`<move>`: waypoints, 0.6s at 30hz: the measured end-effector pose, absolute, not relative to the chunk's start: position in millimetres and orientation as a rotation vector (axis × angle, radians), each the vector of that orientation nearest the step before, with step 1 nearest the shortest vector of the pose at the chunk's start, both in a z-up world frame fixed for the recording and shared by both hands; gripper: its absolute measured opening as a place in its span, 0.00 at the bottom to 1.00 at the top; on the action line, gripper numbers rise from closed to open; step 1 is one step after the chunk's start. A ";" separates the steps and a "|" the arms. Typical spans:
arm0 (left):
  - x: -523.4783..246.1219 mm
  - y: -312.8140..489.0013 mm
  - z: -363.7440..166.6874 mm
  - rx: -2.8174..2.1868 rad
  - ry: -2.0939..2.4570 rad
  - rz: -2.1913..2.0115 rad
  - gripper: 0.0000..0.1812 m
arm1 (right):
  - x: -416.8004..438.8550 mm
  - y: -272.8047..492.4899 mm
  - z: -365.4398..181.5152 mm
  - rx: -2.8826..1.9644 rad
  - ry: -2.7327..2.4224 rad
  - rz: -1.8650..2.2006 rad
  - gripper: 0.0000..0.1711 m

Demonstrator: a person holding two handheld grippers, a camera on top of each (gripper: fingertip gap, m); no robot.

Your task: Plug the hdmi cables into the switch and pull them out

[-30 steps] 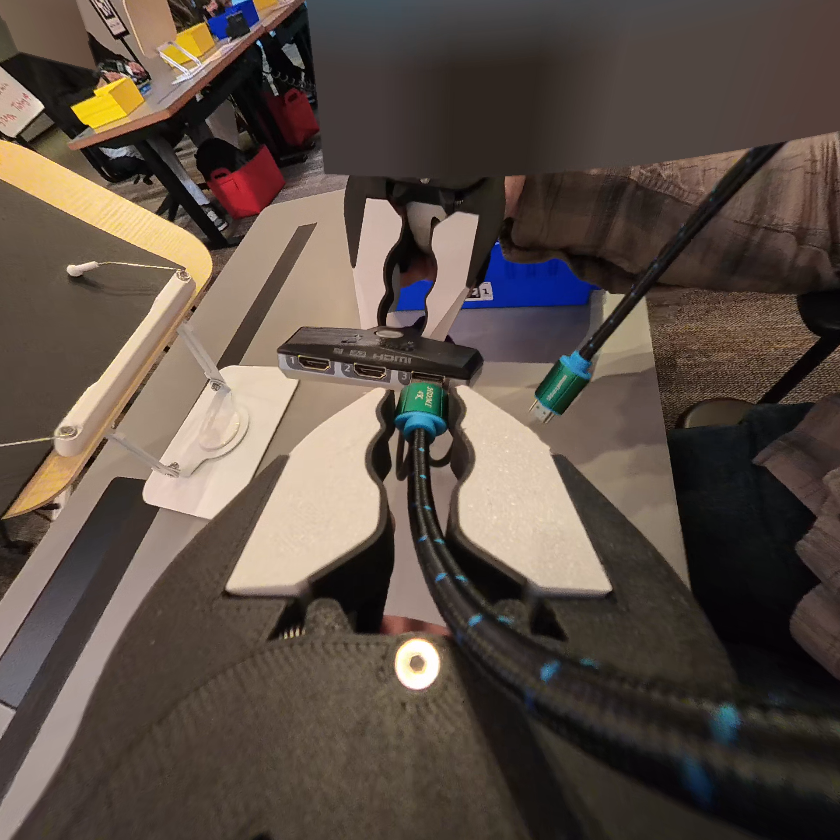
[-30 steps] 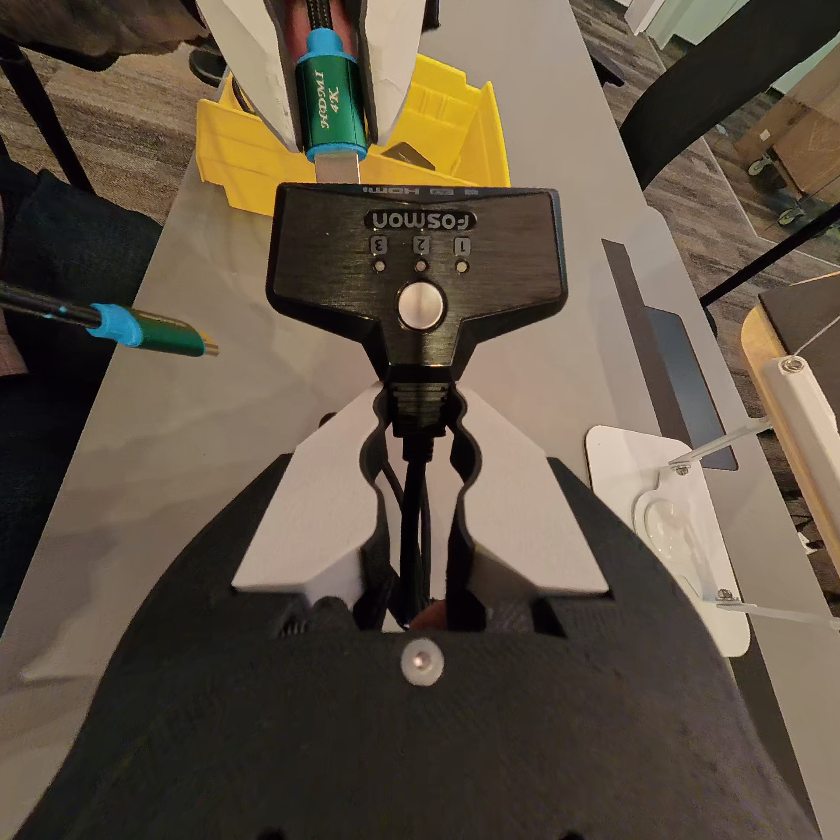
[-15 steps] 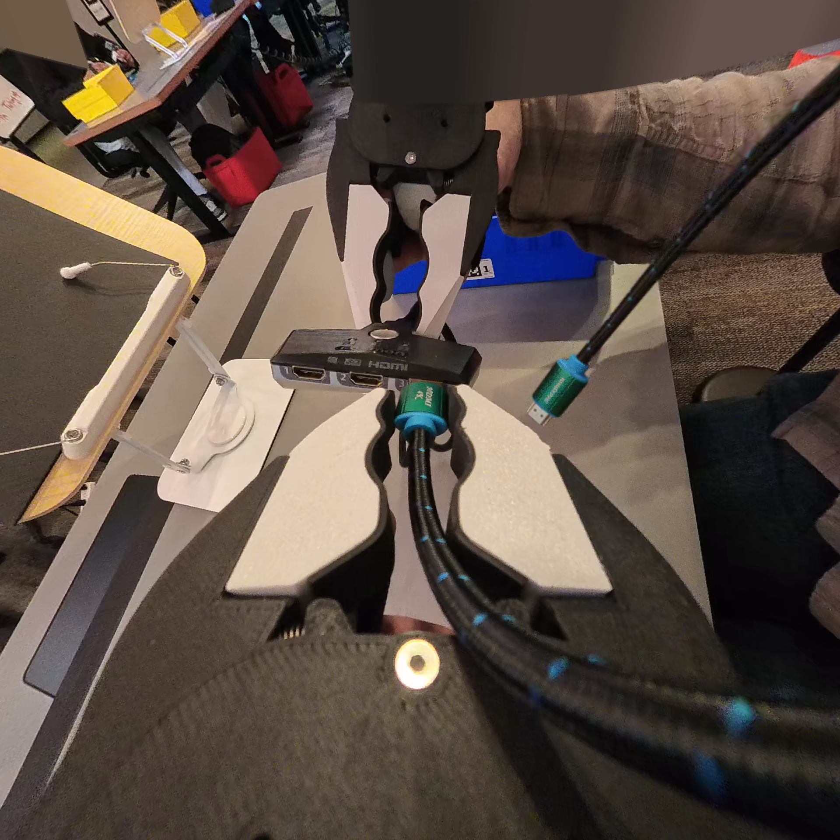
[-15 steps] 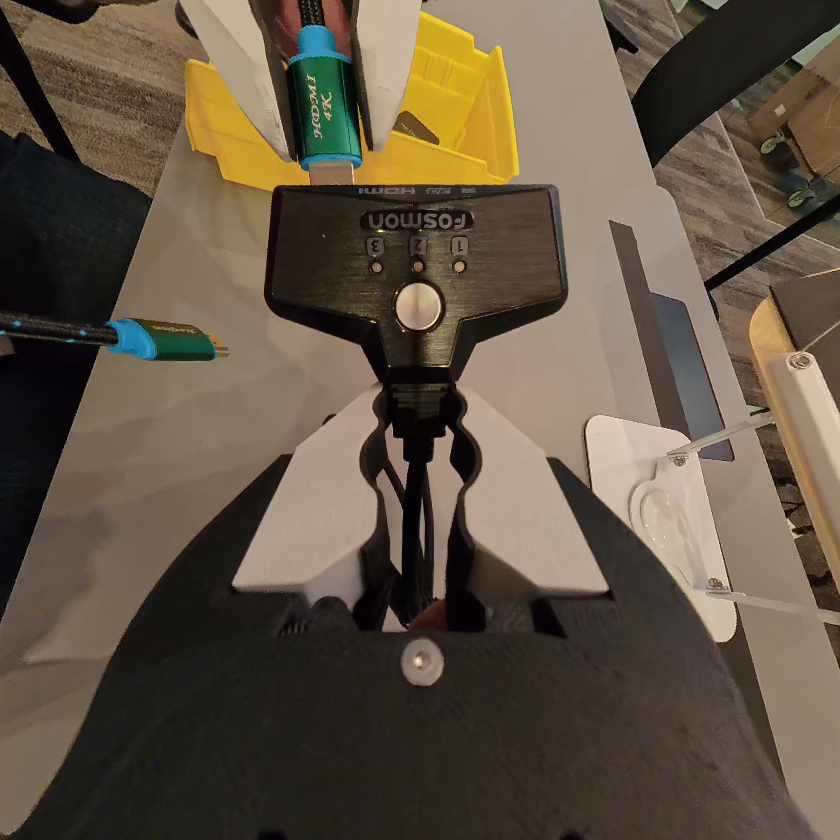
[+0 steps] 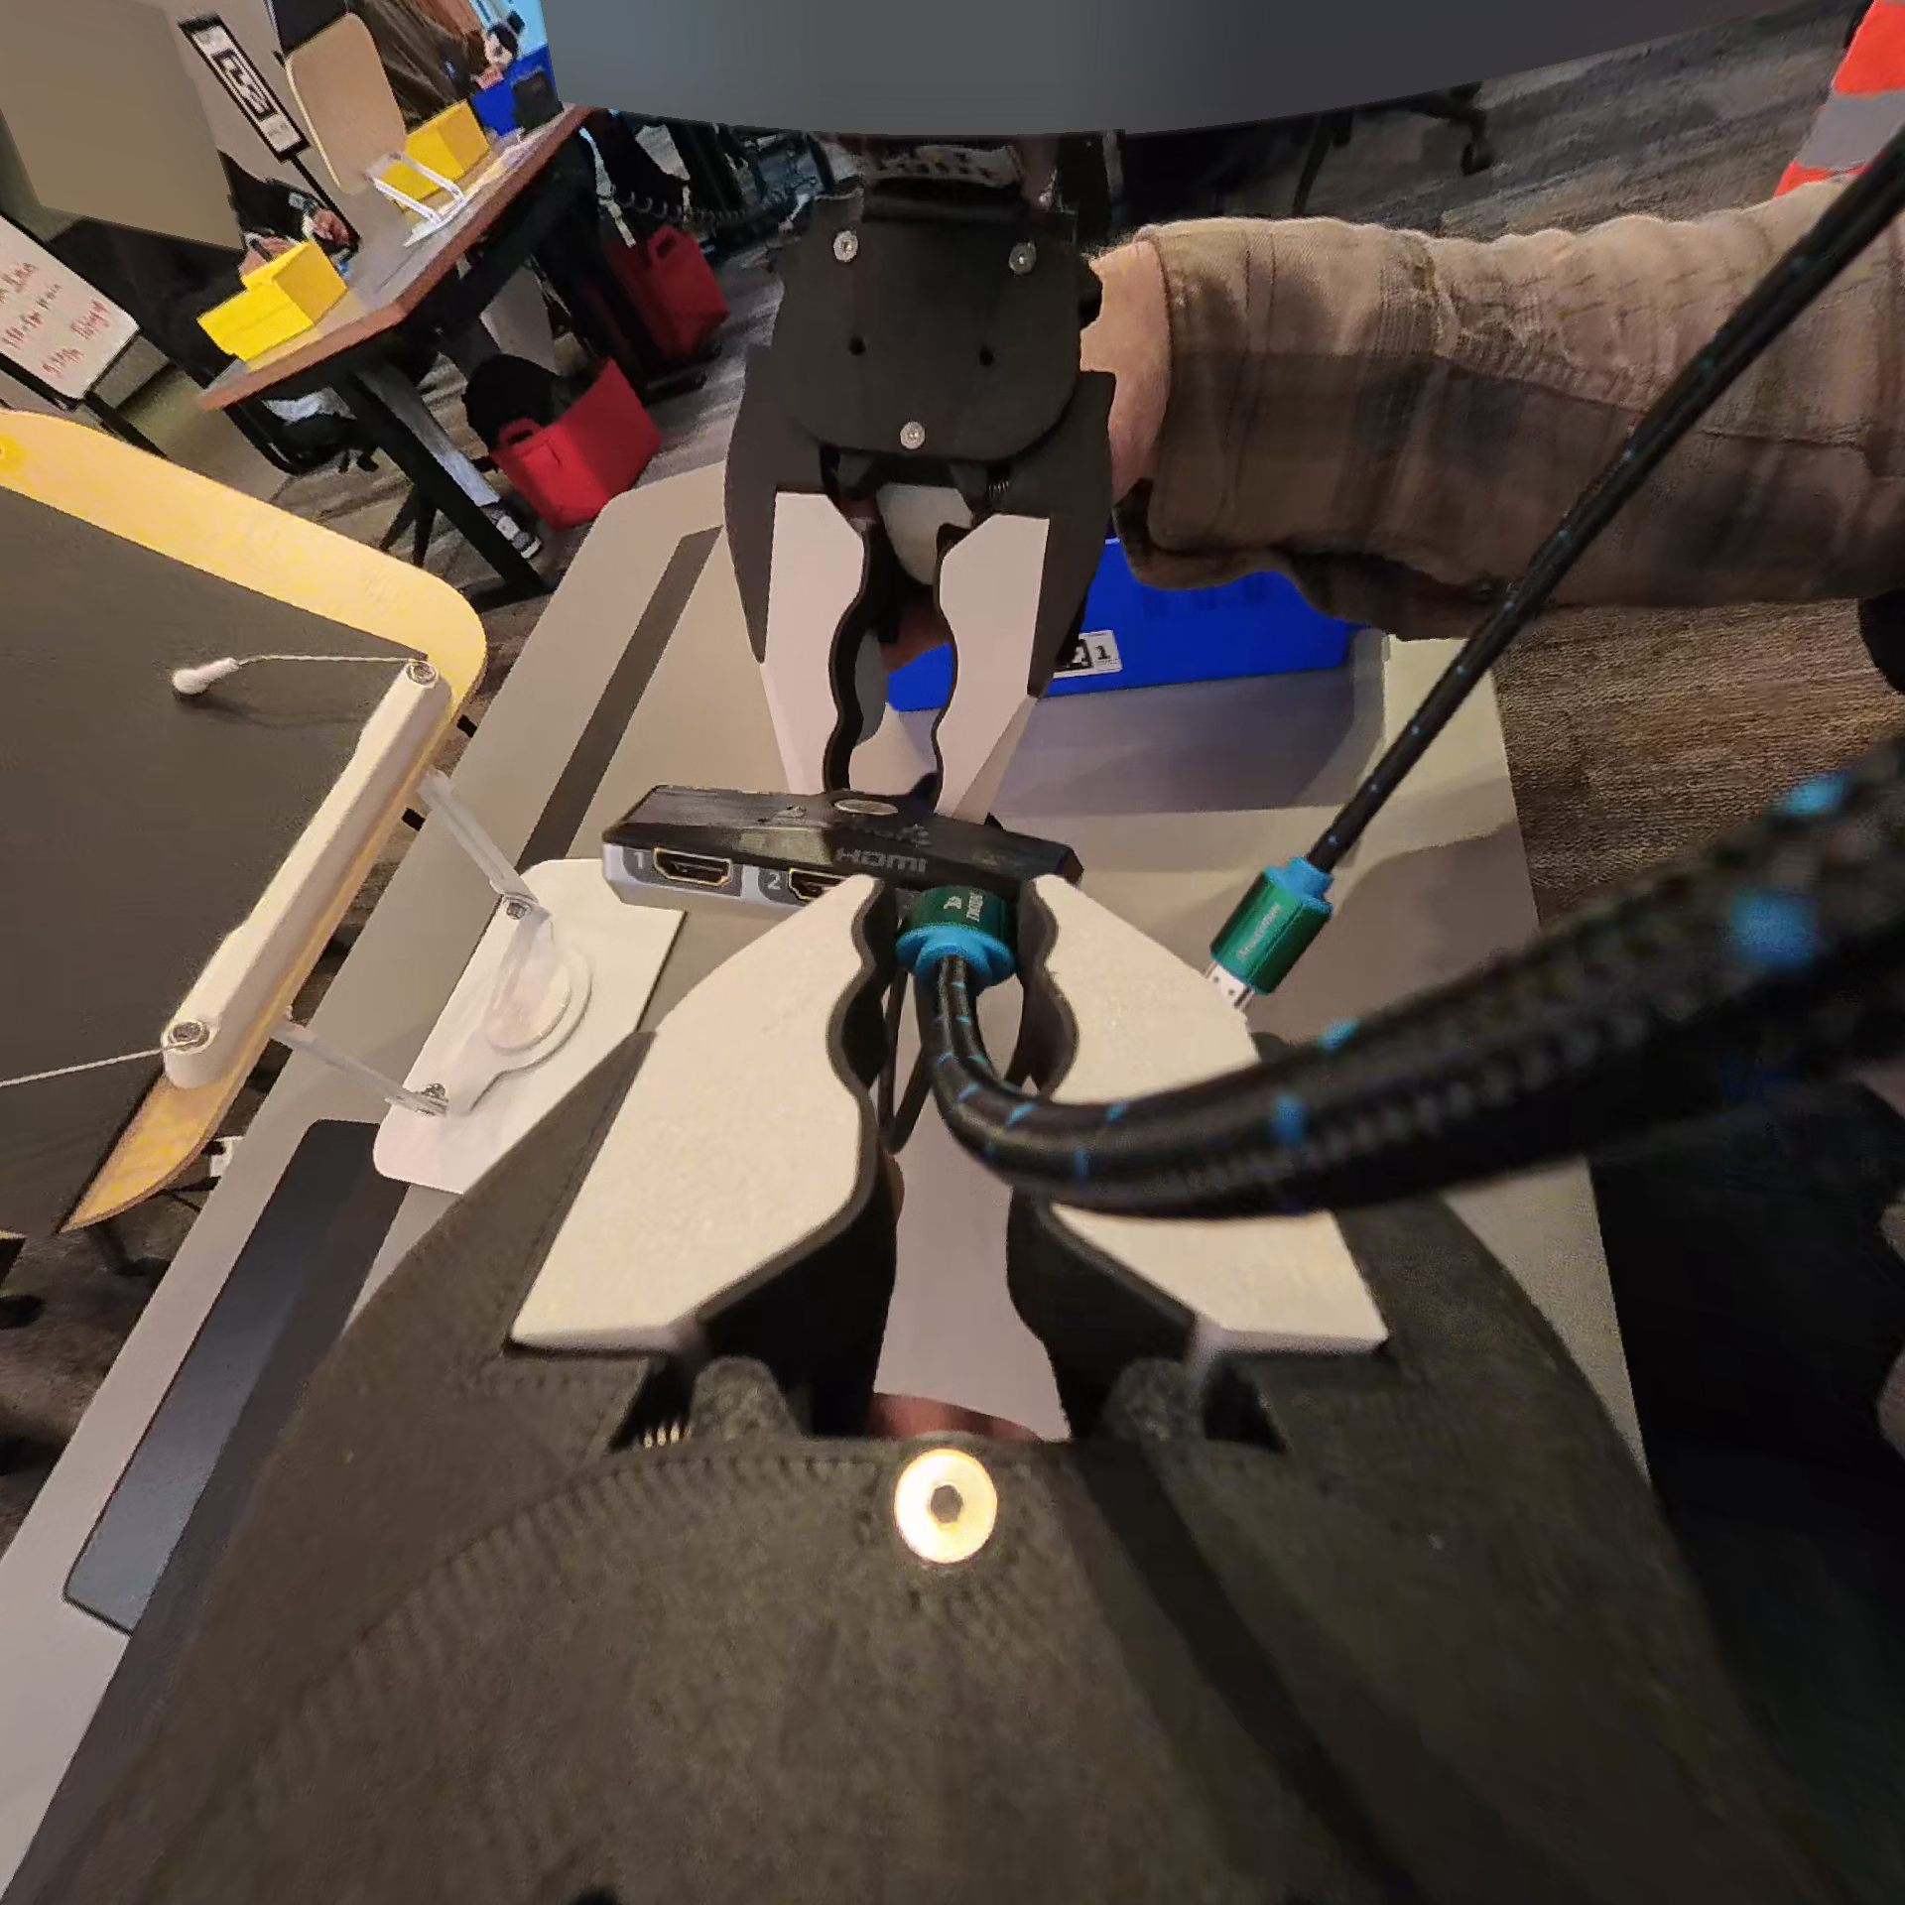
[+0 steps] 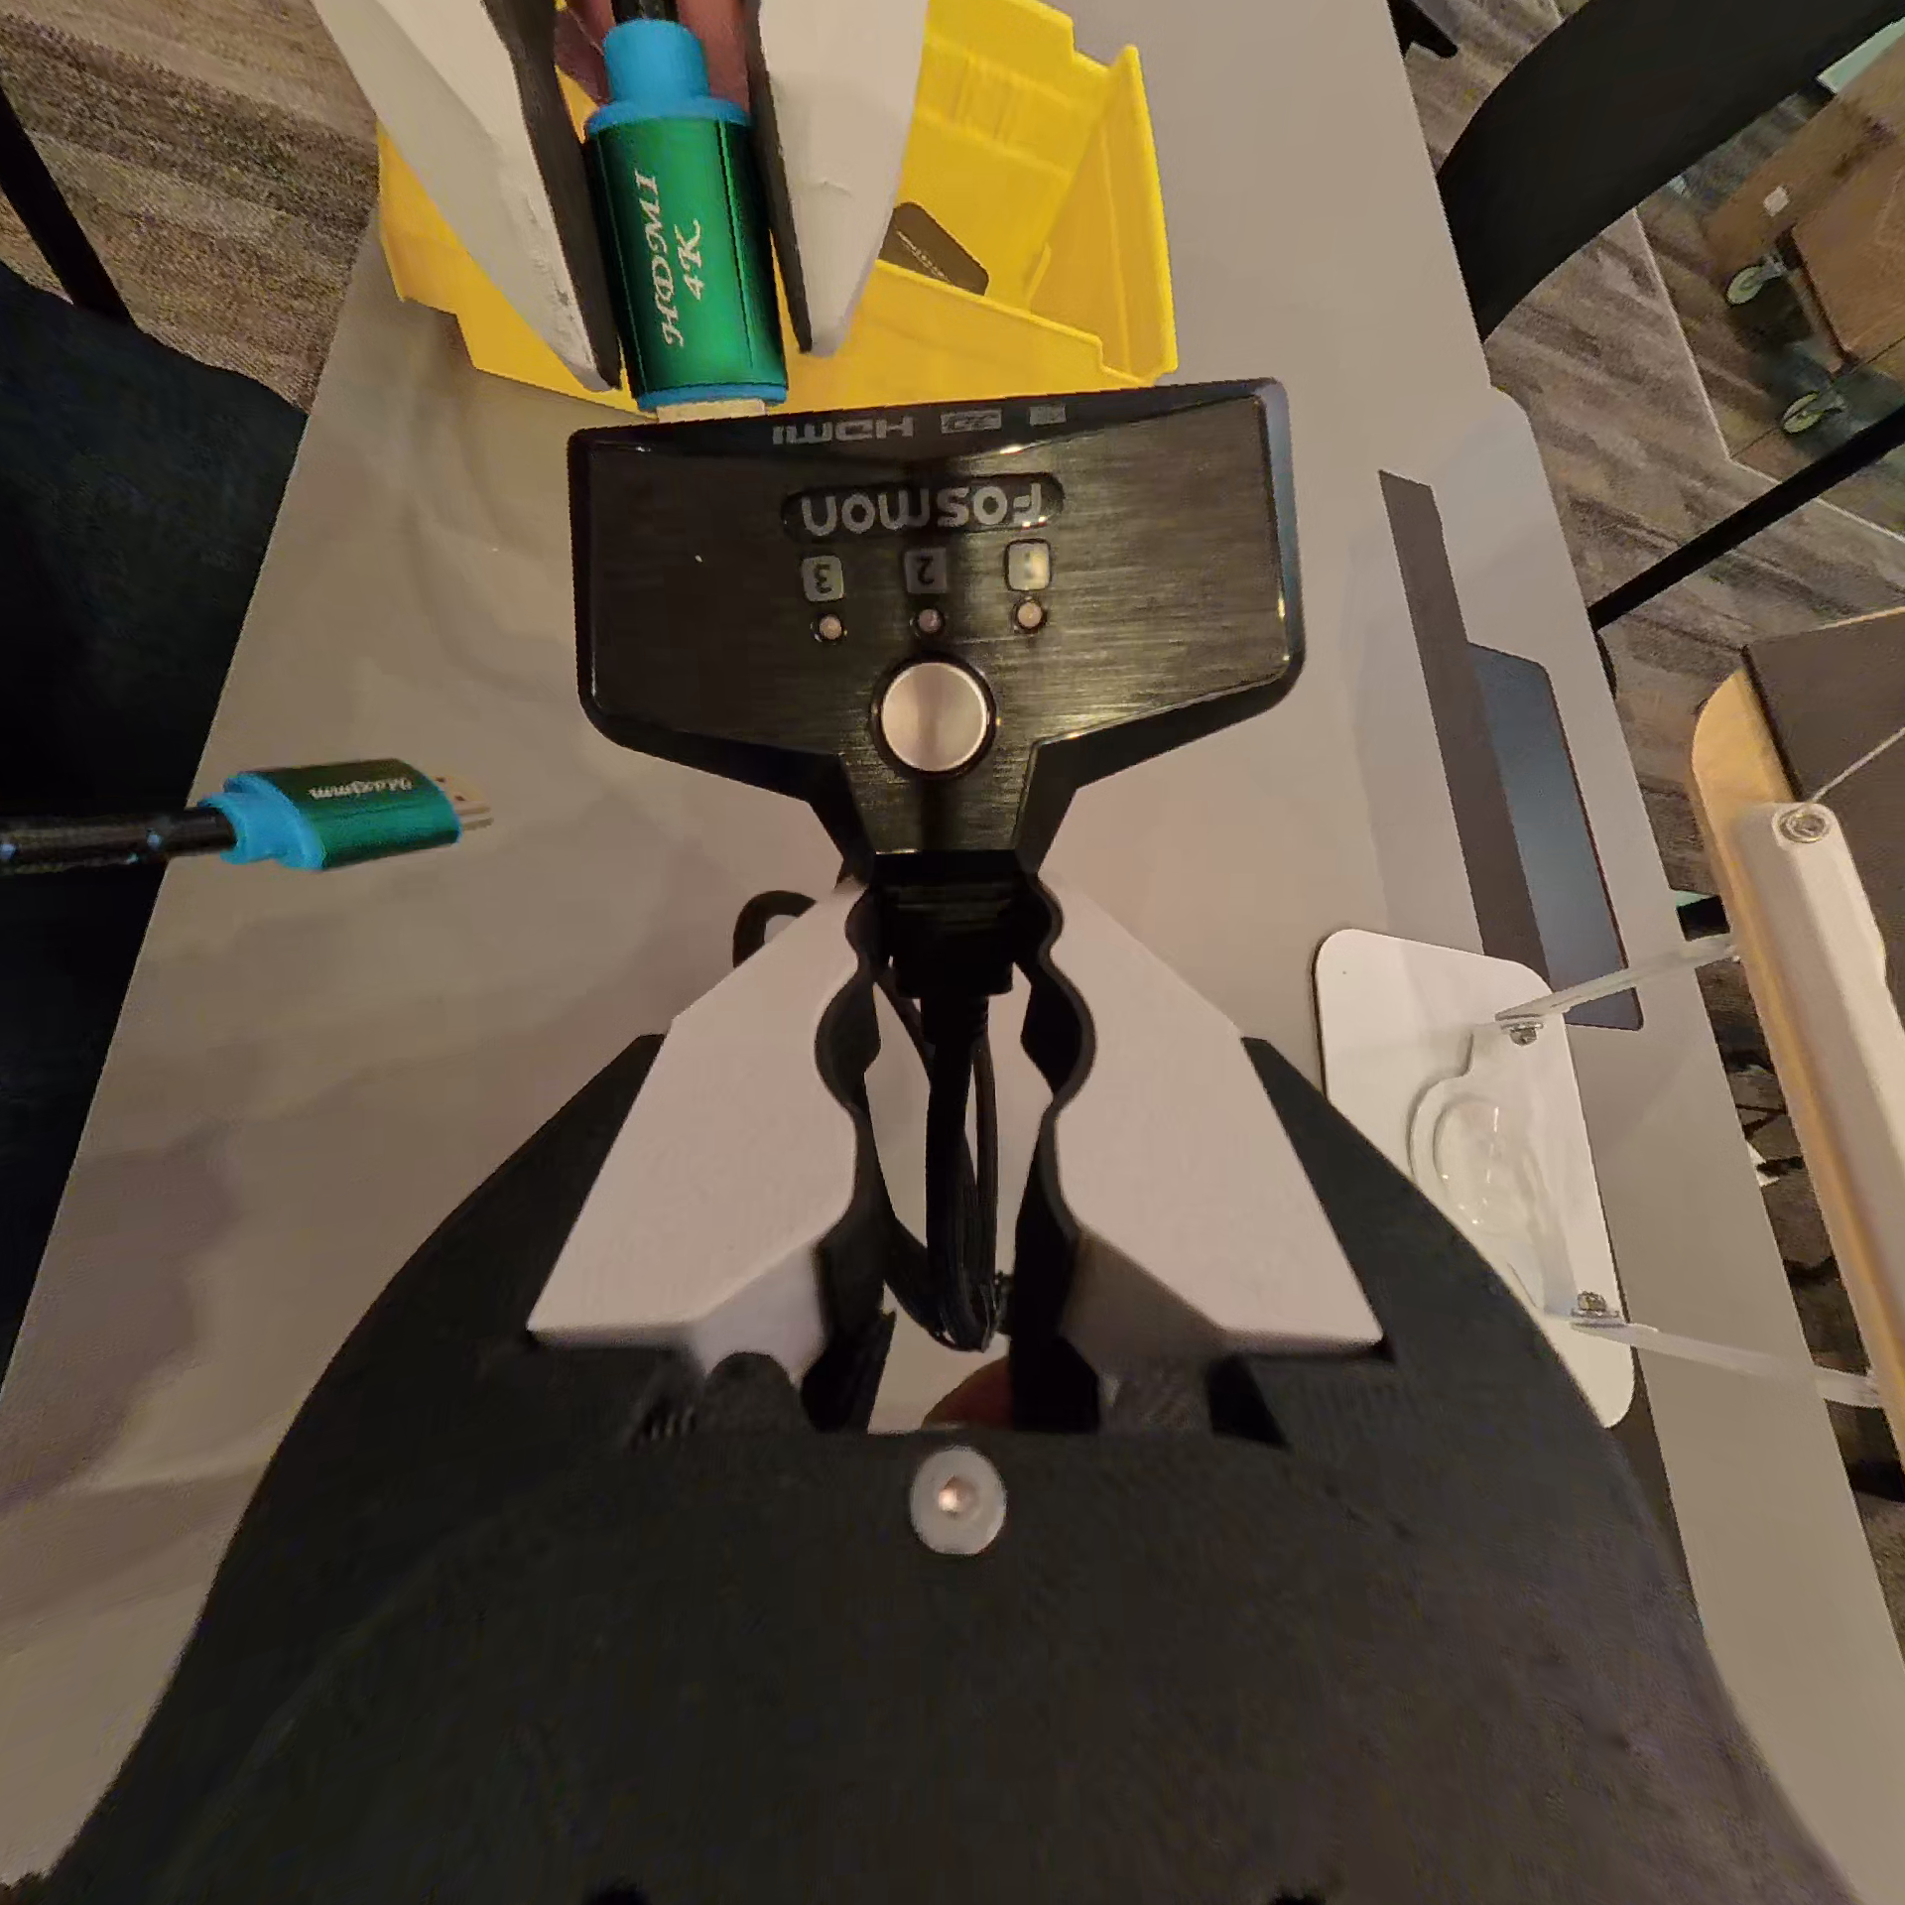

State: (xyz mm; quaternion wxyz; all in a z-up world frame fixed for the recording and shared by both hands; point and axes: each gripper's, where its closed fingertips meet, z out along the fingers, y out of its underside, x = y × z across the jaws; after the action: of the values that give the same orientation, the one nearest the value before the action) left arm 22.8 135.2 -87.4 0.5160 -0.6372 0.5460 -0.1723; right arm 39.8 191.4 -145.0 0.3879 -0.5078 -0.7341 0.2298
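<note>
In the left wrist view we see the left gripper [image 5: 954, 928] with its fingers [image 5: 742, 1113] closed on the green plug [image 5: 954, 912] of a braided HDMI cable [image 5: 1340, 1113], which bends off to the right. The plug meets the right-hand port of the black switch [image 5: 825, 840]; its 2 other ports face us unfilled. In the right wrist view we see the right gripper [image 6: 943, 907], fingers [image 6: 742, 1113] clamped on the neck of the switch [image 6: 928, 577] where its own black lead [image 6: 959, 1185] leaves. The switch is held above the grey counter [image 6: 412, 1031], near its middle. A second green plug [image 6: 351, 809] hangs free toward the counter's left edge, touching nothing. Farther off, a yellow bin [image 6: 1031, 258] sits at the far end, and a white plate [image 6: 1464, 1155] lies along the right edge.
</note>
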 end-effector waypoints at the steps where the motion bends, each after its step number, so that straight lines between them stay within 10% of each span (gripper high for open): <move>1: 22.2 136.0 -88.8 -1.537 1.313 -0.409 0.11 | 39.6 192.4 -146.2 -1.294 -1.869 0.575 0.11; 18: -39.7 163.4 -76.7 -1.663 1.194 -0.251 0.15 | 61.6 217.9 -150.6 -1.409 -1.781 0.490 0.12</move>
State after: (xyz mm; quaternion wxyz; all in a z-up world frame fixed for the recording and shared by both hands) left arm -39.7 163.4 -76.7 0.5136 -0.6919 0.4966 -0.1045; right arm 61.6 217.9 -150.6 0.3979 -0.5564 -0.7033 0.1935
